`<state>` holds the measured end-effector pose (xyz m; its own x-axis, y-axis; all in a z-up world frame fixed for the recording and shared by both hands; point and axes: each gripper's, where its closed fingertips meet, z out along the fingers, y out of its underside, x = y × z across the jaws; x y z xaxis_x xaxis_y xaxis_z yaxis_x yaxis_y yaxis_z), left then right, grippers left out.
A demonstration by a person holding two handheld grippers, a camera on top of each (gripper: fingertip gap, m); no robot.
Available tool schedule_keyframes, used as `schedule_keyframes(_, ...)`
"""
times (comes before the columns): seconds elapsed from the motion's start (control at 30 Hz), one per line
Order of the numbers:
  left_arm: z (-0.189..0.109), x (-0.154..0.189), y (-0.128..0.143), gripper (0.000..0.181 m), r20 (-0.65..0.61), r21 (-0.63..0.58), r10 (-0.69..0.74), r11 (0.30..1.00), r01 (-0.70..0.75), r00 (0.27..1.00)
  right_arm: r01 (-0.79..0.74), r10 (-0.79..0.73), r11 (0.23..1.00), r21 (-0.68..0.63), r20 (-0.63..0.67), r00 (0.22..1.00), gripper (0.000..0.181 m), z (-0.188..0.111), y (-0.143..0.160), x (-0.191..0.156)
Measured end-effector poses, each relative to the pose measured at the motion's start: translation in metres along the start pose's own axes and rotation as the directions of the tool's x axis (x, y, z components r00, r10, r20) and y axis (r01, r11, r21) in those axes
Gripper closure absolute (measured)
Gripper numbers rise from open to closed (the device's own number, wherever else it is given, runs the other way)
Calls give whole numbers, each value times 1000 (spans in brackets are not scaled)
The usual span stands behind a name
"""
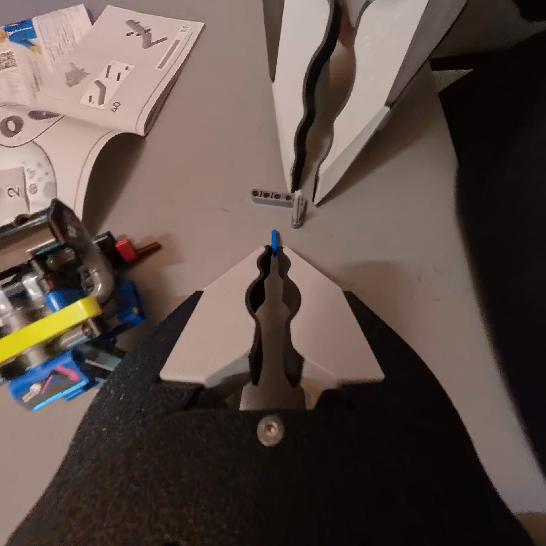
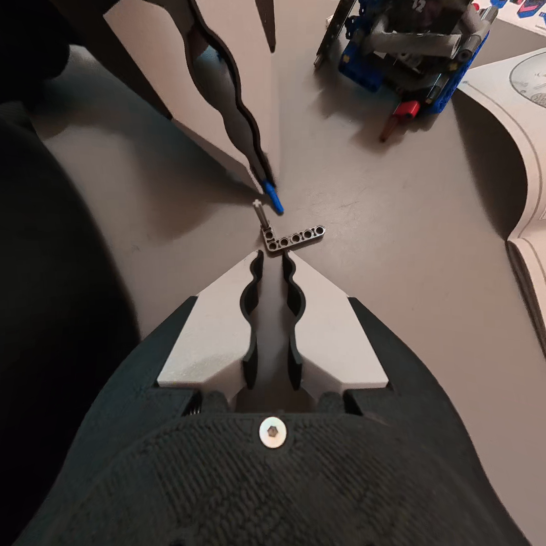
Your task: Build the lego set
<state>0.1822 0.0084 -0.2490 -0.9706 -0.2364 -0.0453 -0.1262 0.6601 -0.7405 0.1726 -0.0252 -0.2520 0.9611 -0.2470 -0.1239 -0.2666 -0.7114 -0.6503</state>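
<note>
My left gripper (image 1: 274,247) is shut on a small blue pin (image 1: 274,238), which sticks out forward from its fingertips just above the table. The pin also shows in the right wrist view (image 2: 273,198). A grey L-shaped beam (image 2: 291,237) with a row of holes carries a light grey axle (image 2: 261,215) that points toward the blue pin. My right gripper (image 2: 272,251) pinches the beam's corner between its fingertips, its jaws a narrow gap apart. In the left wrist view the beam (image 1: 270,196) lies just beyond the pin, a short gap away.
A partly built blue, grey and yellow model (image 1: 59,310) stands left of my left gripper, with a red part and a brown axle (image 2: 397,118) sticking out. Open instruction booklets (image 1: 118,74) lie beyond it. A dark mass borders the table on the far side (image 1: 502,206).
</note>
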Motion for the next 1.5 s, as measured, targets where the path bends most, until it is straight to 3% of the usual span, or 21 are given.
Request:
schedule_keyframes(0.3, 7, 8, -6, 180, -27, 19, -10, 1000, 11, 1000, 18, -17, 999, 30, -36, 999, 173, 1, -2, 13)
schedule_keyframes(0.6, -19, -11, -3, 179, 48, 82, -93, 993, 89, 994, -47, 46, 996, 81, 13, 999, 162, -17, -9, 18)
schedule_keyframes(0.77, -20, -9, 4, 179, 40, 75, -121, 990, 118, 992, -118, 119, 993, 24, -28, 993, 162, -11, -11, 27)
schedule_keyframes(0.97, -17, -4, 3, 180, 34, 74, -116, 991, 113, 993, -166, 166, 986, -7, 20, 986, 163, -5, -21, 20)
schedule_keyframes(1.3, -18, -4, 4, 180, 27, 89, -120, 989, 117, 992, -113, 118, 990, -83, 58, 991, 160, 13, -20, 11)
schedule_keyframes(1.5, -17, -5, 3, 180, 31, 89, -120, 989, 117, 992, -51, 56, 995, -87, 61, 997, 168, 15, -20, 11)
